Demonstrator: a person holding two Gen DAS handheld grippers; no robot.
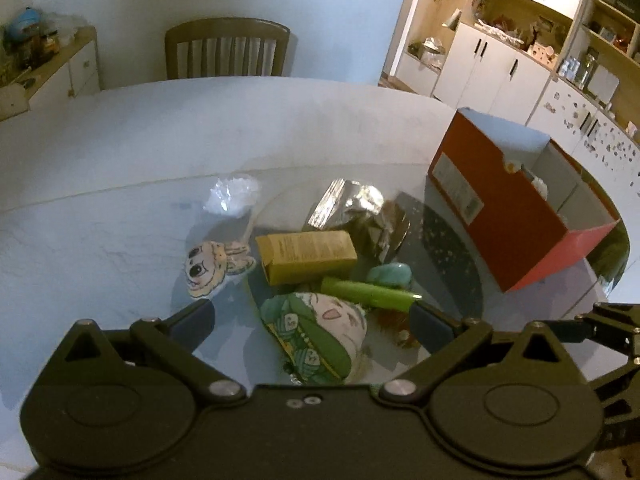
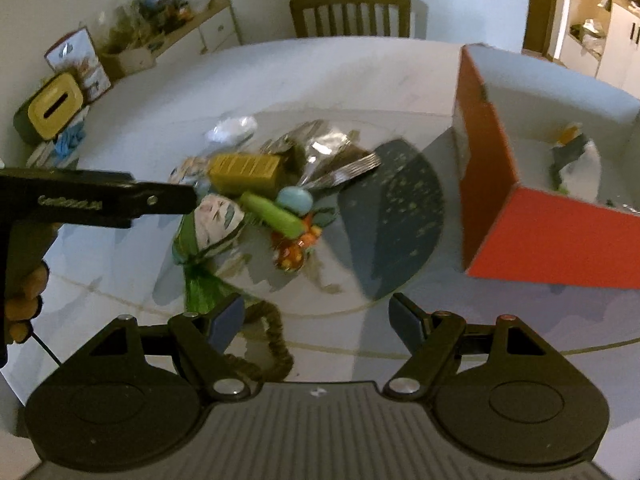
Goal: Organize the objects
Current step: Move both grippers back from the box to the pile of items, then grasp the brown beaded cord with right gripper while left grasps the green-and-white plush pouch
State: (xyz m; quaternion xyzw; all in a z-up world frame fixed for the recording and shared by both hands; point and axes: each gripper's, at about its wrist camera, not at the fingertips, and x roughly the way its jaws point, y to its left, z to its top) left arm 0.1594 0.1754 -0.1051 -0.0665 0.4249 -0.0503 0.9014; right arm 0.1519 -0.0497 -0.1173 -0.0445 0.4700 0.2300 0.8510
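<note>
A pile of small items lies on the round glass turntable (image 1: pixel 448 240). It holds a plush doll with a green hat (image 1: pixel 320 332), a yellow carton (image 1: pixel 306 256), a green tube (image 1: pixel 370 294), a teal lump (image 1: pixel 390 274) and a silver foil bag (image 1: pixel 344 204). My left gripper (image 1: pixel 312 322) hovers open over the doll, its pads clear of it. My right gripper (image 2: pixel 316 320) is open and holds nothing, nearer the table edge than the doll (image 2: pixel 212 228), the tube (image 2: pixel 272 214) and an orange toy (image 2: pixel 296 248). An open red box (image 2: pixel 540 184) at the right holds a few things.
A cartoon bunny figure (image 1: pixel 216 266) and crumpled clear plastic (image 1: pixel 230 194) lie left of the pile. A dark scrunchie (image 2: pixel 272 344) lies by the right gripper's left finger. My left gripper (image 2: pixel 188 200) and a hand (image 2: pixel 24 304) reach in from the left. A wooden chair (image 1: pixel 228 48) stands behind the table.
</note>
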